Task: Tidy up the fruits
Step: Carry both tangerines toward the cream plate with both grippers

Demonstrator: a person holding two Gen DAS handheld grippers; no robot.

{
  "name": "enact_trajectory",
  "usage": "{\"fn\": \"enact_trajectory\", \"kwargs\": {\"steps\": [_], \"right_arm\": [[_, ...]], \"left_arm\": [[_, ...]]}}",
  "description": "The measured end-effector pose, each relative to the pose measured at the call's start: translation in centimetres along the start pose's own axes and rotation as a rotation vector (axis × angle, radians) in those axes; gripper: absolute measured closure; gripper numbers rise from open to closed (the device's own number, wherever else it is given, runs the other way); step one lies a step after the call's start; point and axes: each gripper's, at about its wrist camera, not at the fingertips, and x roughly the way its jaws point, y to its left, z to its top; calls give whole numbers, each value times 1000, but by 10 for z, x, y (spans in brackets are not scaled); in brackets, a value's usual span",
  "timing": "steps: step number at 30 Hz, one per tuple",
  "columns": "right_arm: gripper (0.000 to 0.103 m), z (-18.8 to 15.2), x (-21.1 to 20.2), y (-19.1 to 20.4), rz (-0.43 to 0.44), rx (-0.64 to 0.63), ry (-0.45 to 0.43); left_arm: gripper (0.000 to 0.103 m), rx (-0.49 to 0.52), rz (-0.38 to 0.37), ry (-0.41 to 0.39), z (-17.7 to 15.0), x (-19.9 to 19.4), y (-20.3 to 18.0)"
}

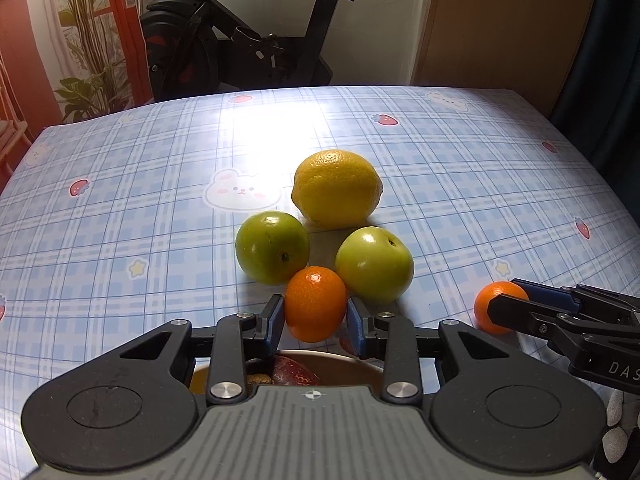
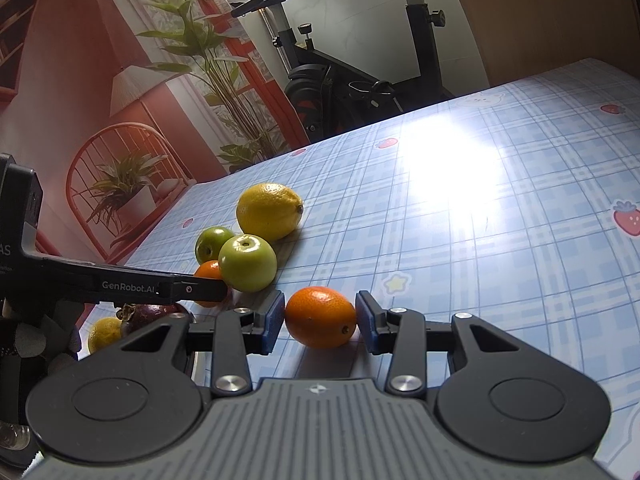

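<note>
Left gripper (image 1: 316, 314): its blue pads flank a small orange (image 1: 315, 309) at lower centre of the left wrist view, touching or nearly so; whether the squeeze is firm cannot be told.
Right gripper (image 2: 320, 318): jaws bracket a second small orange (image 2: 321, 317) at lower centre of the right wrist view, one pad at the fruit's skin, a sliver of gap at the other; open, not yet closed.
Fruit cluster: a lemon (image 1: 336, 188) and two green apples (image 1: 273, 247) (image 1: 374, 266) sit bunched mid-frame on the checked bench (image 1: 480, 184), the left-hand orange just beside both apples.
Bowl: a rim (image 1: 344, 362) shows under the left gripper with dark red fruit inside, likely the destination.
Doing it well: close each gripper squarely across the orange's middle, lift straight up, and keep clear of the neighbouring apples, which look ready to roll.
Left view only: the bowl's rim, and the right gripper reaching in at the right edge.
Right view only: the loose orange's stem end, another lemon (image 2: 105, 333) and a dark purple fruit (image 2: 150, 314) at lower left.
</note>
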Motion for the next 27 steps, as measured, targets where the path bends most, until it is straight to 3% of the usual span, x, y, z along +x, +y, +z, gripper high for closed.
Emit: {"fn": "enact_trajectory", "kwargs": {"steps": [8,11,15,18,27], "right_arm": [[61,2,-1,9,14,-13,8],[61,2,-1,11,16,-19,13],[61,0,-1,15,18,-24,14],[61,0,-1,14,21,-26,13],[61,-4,2,7,26,-11,23]], "left_arm": [[69,8,-19,-24,-4,-16,-2],[76,12,-30,-21,-5,-18,-3],[73,21,-7,-22,-3,-13,-6],[63,17,-9,2,0,-7,-5],[67,-22,-20,24,3,7,0]]}}
